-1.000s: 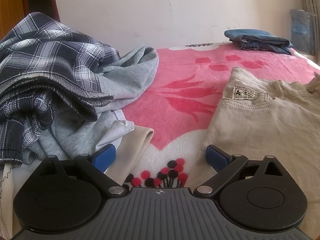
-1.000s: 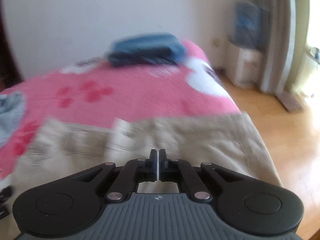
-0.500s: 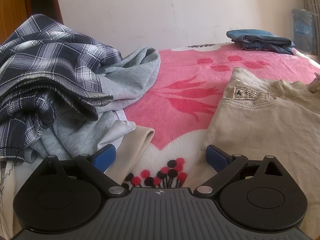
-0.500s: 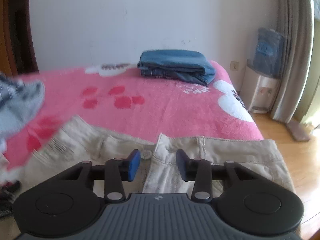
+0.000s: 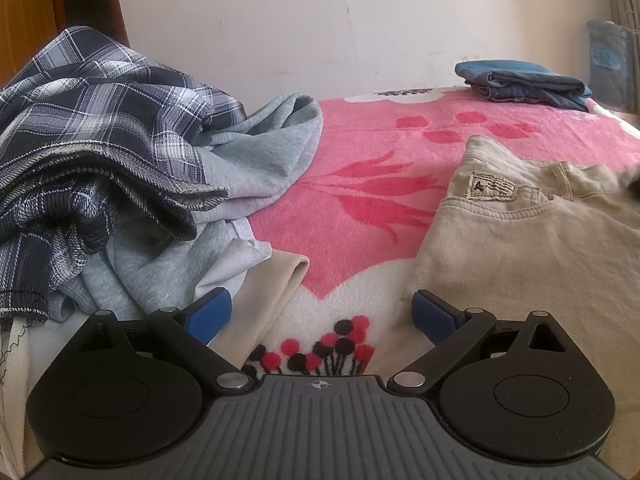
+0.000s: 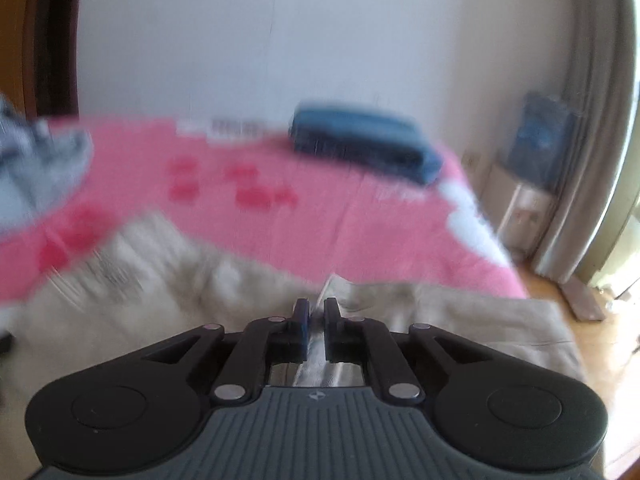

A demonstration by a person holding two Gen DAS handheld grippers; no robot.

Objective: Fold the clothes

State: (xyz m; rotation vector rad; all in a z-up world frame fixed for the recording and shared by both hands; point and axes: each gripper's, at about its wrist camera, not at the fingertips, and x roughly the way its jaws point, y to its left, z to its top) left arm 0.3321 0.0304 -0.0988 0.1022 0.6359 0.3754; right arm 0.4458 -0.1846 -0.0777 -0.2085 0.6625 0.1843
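Since half a second ago the right gripper (image 6: 315, 312) has pinched the trousers (image 5: 532, 248) at their waistband beside the jeans (image 5: 524, 84), the left gripper (image 5: 320, 312) gapes wide, and that thin bite may slip.

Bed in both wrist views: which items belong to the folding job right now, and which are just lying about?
In the job:
- beige trousers, spread flat
- right tongs, pinching the trousers' waist edge
- left tongs, open, holding nothing

Lying about:
- plaid shirt and grey sweatshirt, heaped unfolded
- folded jeans at the far end
- pink blanket
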